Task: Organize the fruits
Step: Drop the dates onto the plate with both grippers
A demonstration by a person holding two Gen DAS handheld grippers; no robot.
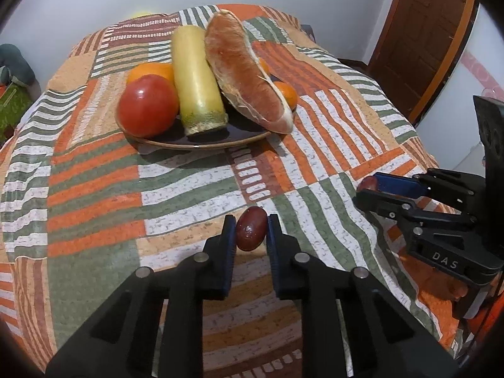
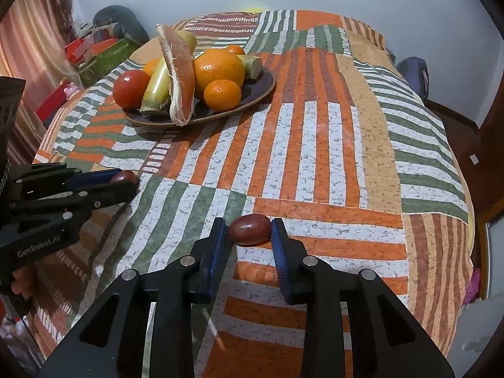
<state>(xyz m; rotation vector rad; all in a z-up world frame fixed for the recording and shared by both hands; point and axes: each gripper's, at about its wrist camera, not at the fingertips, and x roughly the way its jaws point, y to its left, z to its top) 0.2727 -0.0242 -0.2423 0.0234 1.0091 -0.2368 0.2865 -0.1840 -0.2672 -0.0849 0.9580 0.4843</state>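
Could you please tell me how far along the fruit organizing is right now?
Done: tomato, oranges and a pomelo wedge sit on the plate. In hand: left gripper and right gripper each clamp a small dark-red fruit. Left: plating both.

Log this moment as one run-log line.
left gripper: shut on dark red fruit | right gripper: shut on second dark red fruit | plate: full, on bedspread
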